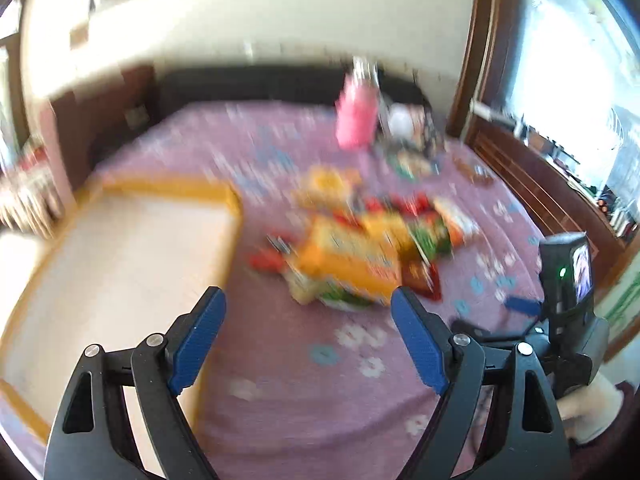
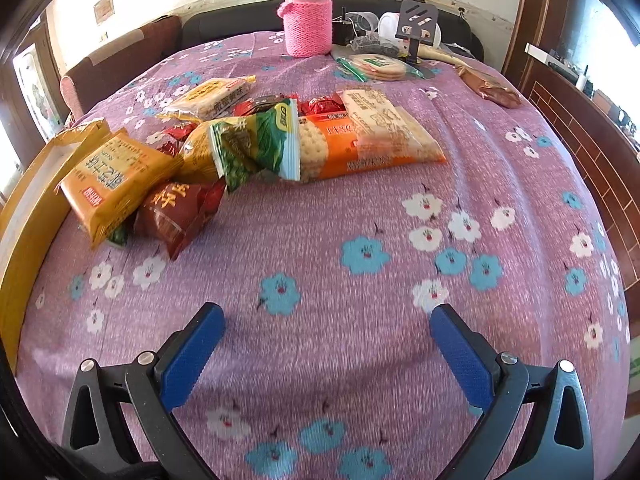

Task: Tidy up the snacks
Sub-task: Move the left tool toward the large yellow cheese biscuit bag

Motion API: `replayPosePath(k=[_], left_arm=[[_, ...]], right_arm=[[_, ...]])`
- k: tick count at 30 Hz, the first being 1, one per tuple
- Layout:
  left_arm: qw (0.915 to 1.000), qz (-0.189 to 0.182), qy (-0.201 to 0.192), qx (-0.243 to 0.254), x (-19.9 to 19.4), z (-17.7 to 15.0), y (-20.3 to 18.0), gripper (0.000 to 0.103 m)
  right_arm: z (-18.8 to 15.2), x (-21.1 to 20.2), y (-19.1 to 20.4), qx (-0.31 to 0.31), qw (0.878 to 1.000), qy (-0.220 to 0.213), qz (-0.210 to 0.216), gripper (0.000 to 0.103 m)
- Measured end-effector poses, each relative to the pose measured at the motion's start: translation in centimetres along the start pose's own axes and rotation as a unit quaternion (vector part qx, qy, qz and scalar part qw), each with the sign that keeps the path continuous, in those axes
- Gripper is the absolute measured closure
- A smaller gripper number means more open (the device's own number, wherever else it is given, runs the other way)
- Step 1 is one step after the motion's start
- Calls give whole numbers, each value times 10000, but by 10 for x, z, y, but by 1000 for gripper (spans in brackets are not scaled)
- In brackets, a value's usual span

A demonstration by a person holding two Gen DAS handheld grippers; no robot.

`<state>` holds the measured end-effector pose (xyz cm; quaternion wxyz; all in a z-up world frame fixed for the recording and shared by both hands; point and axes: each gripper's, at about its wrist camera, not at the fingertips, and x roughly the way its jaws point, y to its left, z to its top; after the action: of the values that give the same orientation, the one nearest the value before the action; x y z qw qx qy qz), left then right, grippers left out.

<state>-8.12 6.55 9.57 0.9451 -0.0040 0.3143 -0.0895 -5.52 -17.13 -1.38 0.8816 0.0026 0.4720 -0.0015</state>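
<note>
A pile of snack packets lies on the purple flowered tablecloth (image 2: 360, 216): a yellow cracker packet (image 2: 116, 176), a dark red packet (image 2: 176, 212), a green pea packet (image 2: 256, 144) and an orange cracker pack (image 2: 360, 148). My right gripper (image 2: 328, 310) hovers open over bare cloth in front of the pile, holding nothing. The left wrist view is blurred. There my left gripper (image 1: 308, 294) is open and empty, just short of the yellow-orange packet (image 1: 348, 256). A yellow-rimmed box (image 1: 172, 184) with a white inside sits to its left.
At the table's back stand a flask in a pink knitted sleeve (image 2: 308, 28), a bag of round crackers (image 2: 380, 66), a phone stand (image 2: 416, 24) and a brown packet (image 2: 492, 88). The yellow box's wall (image 2: 24, 216) runs along the left edge. A dark sofa lies behind the table.
</note>
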Motion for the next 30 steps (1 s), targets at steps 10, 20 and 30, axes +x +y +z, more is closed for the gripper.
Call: replayPosePath(k=[10,20,30], left_arm=[[9997,29,131,-226,-8,-6,46,17],[9903,-1248,560,-249,30,-22,22,17],[9865,-1317,747,-626,44,-17,35,19]], right_arm=[[5,-30,-3,194,9979,-103,610,10],[63,-51,71,-631,9794,-588,1828,10],[112,7,108,-824,9755,-39,2039,11]])
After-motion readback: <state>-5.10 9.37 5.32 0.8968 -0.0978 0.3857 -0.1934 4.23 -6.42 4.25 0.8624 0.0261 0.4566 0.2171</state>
